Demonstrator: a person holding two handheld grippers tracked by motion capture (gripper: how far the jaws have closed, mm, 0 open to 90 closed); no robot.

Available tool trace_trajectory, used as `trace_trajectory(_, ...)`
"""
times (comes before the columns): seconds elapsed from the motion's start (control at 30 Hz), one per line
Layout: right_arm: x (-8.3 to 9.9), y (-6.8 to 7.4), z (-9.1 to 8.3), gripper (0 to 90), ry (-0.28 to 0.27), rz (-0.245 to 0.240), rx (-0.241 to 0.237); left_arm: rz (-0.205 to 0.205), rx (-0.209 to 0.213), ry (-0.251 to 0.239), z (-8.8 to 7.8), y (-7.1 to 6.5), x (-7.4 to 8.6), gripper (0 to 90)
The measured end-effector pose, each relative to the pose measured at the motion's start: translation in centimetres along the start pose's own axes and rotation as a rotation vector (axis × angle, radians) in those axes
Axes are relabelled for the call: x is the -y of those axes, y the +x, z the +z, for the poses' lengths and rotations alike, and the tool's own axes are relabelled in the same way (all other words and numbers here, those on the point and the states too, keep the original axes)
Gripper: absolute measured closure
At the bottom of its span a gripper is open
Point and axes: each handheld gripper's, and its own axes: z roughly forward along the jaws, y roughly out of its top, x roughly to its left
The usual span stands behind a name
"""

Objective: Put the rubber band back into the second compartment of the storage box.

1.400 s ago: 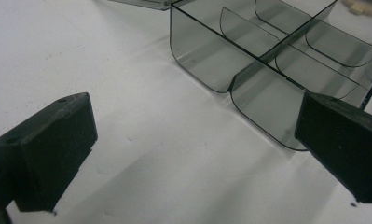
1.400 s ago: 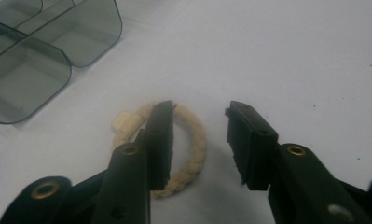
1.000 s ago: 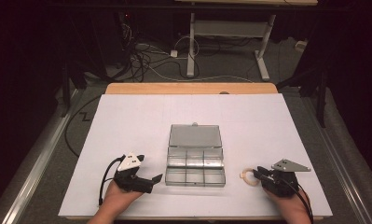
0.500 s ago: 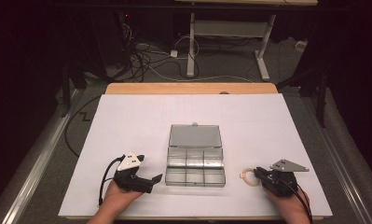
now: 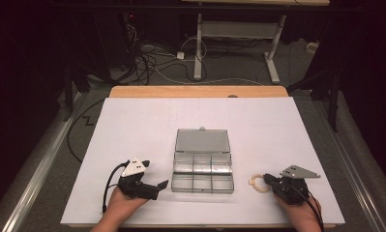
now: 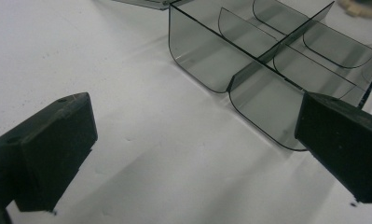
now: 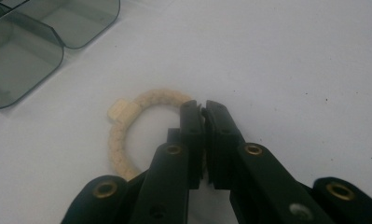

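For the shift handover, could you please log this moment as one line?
right gripper: just closed on cream beaded ring | left gripper: open, idle | clear smoky plastic compartment box: lid open

- A lab or test room set up for recording, dim and dark around one lit table (image 5: 132, 121).
- The table is covered with a plain white sheet, its wooden edge (image 5: 195, 91) showing at the far side.
- Loose cables (image 5: 147, 58) lie tangled on the grey carpet floor (image 5: 45, 164) behind it.
- The white metal legs of a desk frame (image 5: 198, 43) stand farther back.
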Motion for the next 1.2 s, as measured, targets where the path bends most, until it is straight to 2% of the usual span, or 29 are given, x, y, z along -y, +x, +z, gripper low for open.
trace_trajectory(0.5, -0.1, -0.4, -0.5, 87.4, -0.051, 0.036, -0.023, -0.001, 0.002, 0.0, 0.0, 0.0, 0.0, 0.0)
trace_trajectory(1.2, -1.3, 0.7, -1.3, 87.3, -0.096, 0.017, -0.072, -0.001, 0.006, 0.001, 0.0, 0.0, 0.0, 0.0)
